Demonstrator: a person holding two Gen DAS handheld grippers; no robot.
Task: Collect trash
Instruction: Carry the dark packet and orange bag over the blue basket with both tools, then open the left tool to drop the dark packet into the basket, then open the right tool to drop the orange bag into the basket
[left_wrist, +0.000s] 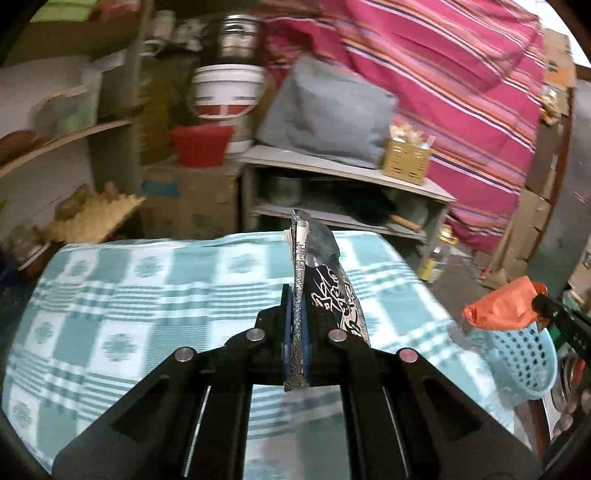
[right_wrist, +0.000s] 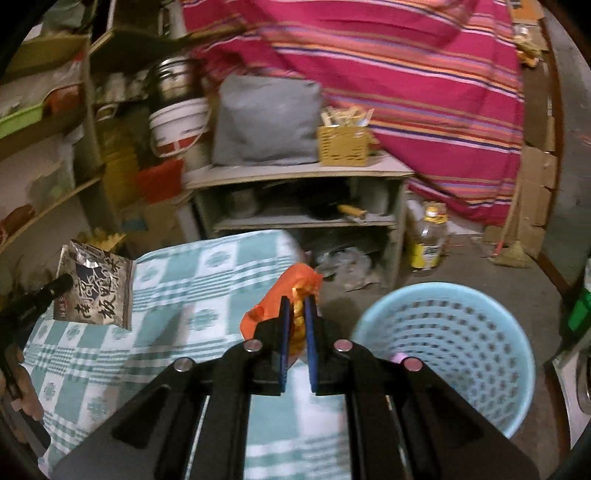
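Two grippers are in view, the left gripper (left_wrist: 294, 299) and the right gripper (right_wrist: 298, 306), and each has one piece of trash between its jaws: one dark printed wrapper (left_wrist: 334, 295) and one orange wrapper (right_wrist: 275, 310), so two wrappers in all. There is one light blue basket (right_wrist: 461, 332) on the floor, one desk (left_wrist: 129, 306) under a single checked cloth, one yellow-labelled bottle (right_wrist: 430, 236), one grey cushion (right_wrist: 266, 122) and one small yellow crate (right_wrist: 343, 144).

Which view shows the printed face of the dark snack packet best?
The right wrist view: the dark snack packet faces the camera flat, print readable, held by the left gripper. The left wrist view shows it edge-on and folded between the closed fingers.
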